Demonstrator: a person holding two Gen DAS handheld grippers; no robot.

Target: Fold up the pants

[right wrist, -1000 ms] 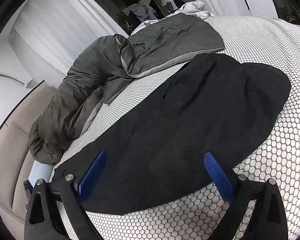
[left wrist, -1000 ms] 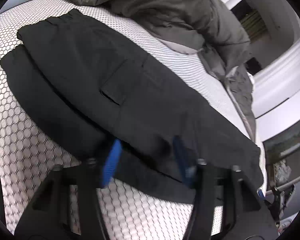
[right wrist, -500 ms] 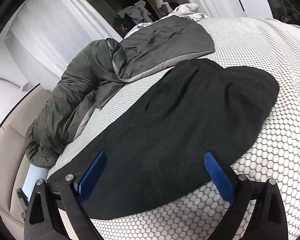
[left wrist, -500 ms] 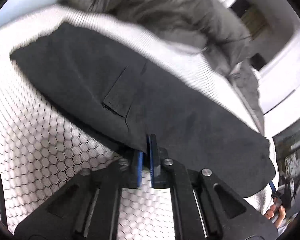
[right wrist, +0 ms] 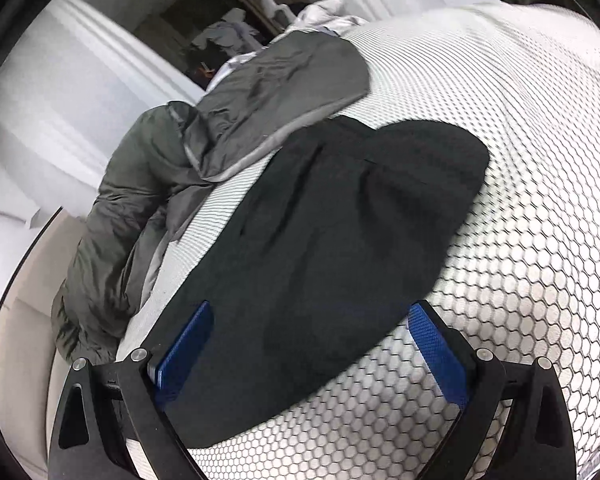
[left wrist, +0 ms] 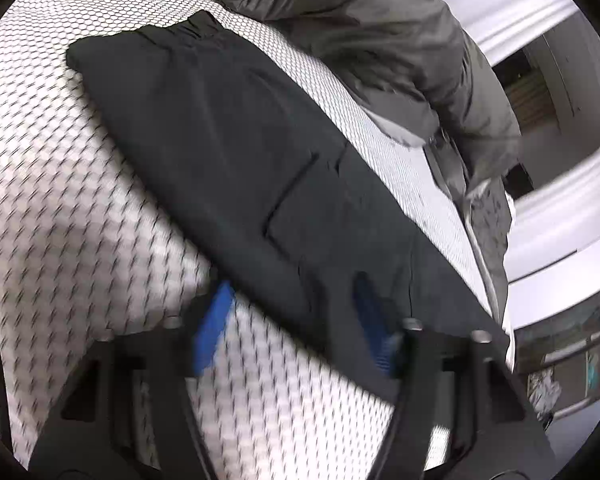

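Black pants (left wrist: 240, 160) lie flat on the white honeycomb-patterned bed cover (left wrist: 60, 208), folded lengthwise with one leg on the other, waistband at the far left and a cargo pocket (left wrist: 300, 200) facing up. My left gripper (left wrist: 292, 320) is open, its blue fingertips straddling the near edge of the pants. In the right wrist view the pants (right wrist: 340, 240) run away from me. My right gripper (right wrist: 312, 340) is open and empty, its blue pads either side of the pants' near part.
A grey-green padded jacket (left wrist: 380, 40) lies bunched along the far side of the bed, touching the pants' far edge; it also shows in the right wrist view (right wrist: 140, 200). White walls and a dark doorway (right wrist: 228, 20) lie beyond.
My left gripper closed on the pants' near edge, carried it over, then opened and let go. The lower leg no longer sticks out beside the upper one. My right gripper stayed open.
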